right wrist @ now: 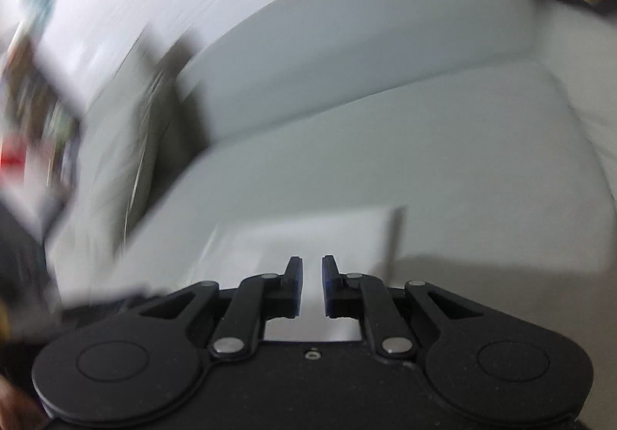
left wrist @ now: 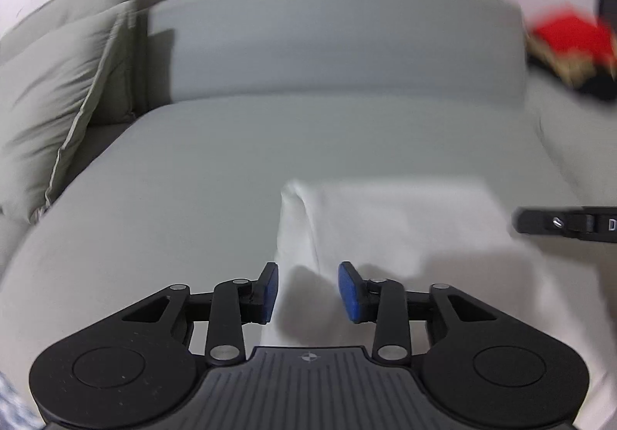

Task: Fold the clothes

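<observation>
A white garment [left wrist: 385, 229] lies folded on the grey sofa seat [left wrist: 212, 160]. My left gripper [left wrist: 307, 289] hovers open over the garment's left near edge, blue pads apart, holding nothing. The right gripper's body [left wrist: 570, 223] shows at the right edge of the left wrist view. In the right wrist view the white garment [right wrist: 308, 237] lies just ahead, and my right gripper [right wrist: 311, 285] is over it with a narrow gap between its fingers and nothing held. This view is motion-blurred.
The sofa backrest [left wrist: 327, 40] stands behind the seat. A grey cushion [left wrist: 58, 90] leans at the left. A red and black item [left wrist: 570, 44] lies at the far right on the sofa. A white wall is behind.
</observation>
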`<state>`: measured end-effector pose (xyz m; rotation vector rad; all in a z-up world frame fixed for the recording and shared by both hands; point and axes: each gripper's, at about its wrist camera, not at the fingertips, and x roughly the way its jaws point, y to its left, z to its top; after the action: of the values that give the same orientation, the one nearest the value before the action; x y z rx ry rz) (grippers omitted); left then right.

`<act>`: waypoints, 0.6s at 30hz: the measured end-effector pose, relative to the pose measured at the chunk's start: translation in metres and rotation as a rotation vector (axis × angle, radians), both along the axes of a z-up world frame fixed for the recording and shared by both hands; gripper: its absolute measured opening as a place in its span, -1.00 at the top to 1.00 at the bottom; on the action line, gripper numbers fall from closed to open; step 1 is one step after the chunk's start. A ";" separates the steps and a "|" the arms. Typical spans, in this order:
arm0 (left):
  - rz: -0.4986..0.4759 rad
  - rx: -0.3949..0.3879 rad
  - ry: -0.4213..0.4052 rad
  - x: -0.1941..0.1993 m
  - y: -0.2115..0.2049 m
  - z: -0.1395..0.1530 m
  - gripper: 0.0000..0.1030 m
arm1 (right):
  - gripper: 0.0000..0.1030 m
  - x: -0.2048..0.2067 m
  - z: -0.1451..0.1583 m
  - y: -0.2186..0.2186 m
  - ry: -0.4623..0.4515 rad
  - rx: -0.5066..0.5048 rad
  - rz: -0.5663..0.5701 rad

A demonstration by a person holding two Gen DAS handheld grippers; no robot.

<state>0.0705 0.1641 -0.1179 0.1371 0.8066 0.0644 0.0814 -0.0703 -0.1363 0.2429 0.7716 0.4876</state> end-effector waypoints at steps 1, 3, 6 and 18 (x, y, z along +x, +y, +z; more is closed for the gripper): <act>0.023 0.024 0.022 -0.004 0.002 -0.003 0.25 | 0.79 -0.011 -0.002 0.011 -0.025 -0.102 0.039; 0.068 0.072 0.066 -0.012 0.006 -0.009 0.22 | 0.78 -0.032 -0.010 0.021 -0.049 -0.260 0.085; 0.134 0.055 0.090 -0.031 0.022 -0.002 0.22 | 0.75 -0.063 -0.005 0.002 -0.047 -0.269 0.072; -0.099 0.039 0.051 -0.070 -0.041 -0.005 0.23 | 0.59 -0.095 0.025 0.030 -0.021 -0.228 0.124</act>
<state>0.0004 0.1235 -0.1234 0.2156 0.8484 -0.0170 -0.0140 -0.0405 -0.1112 -0.0221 0.8171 0.5131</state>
